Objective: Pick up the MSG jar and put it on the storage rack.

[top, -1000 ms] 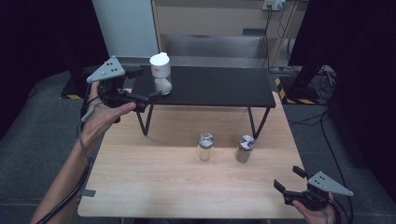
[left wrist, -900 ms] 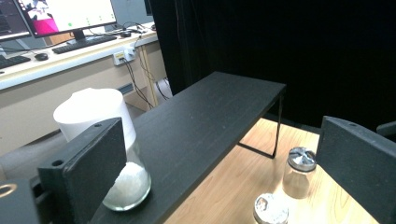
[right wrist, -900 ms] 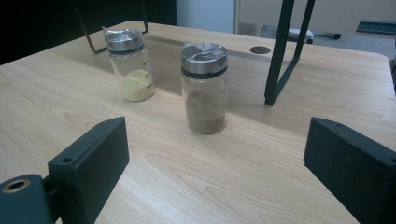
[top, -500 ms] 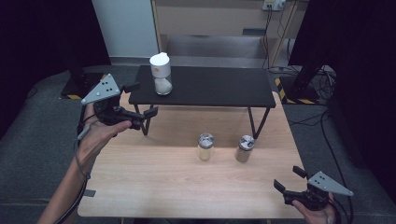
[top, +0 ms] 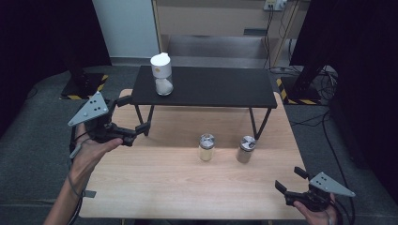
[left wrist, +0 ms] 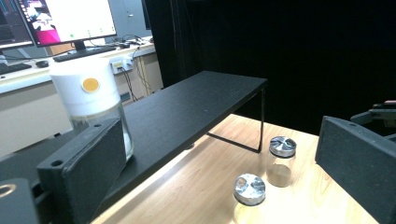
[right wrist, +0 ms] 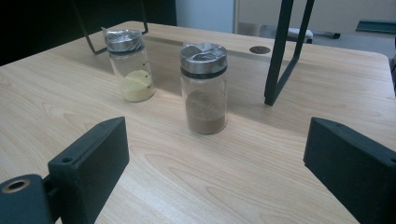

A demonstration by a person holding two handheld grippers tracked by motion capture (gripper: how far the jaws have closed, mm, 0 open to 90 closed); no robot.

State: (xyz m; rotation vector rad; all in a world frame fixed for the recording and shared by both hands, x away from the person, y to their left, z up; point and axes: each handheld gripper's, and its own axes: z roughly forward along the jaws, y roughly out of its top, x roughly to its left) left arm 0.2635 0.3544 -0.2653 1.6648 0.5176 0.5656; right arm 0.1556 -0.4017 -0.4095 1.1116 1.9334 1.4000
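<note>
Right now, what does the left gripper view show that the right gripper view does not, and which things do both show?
Left gripper view: the white-capped jar on the black shelf top, and monitors behind. Right gripper view: the jars' contents, yellowish powder in one jar and brown powder in the other jar, and a shelf leg. Shared: the two metal-lidded jars on the wooden table.

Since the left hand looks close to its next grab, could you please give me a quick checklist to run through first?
1. Left gripper fingers open, nothing between them: ok.
2. Right gripper fingers open and empty: ok.
3. White-capped jar upright on the black shelf: ok.
4. Yellow-powder jar and brown-powder jar upright on the table, apart from each other: ok.
5. Jar lids screwed tight: cannot tell.
</note>
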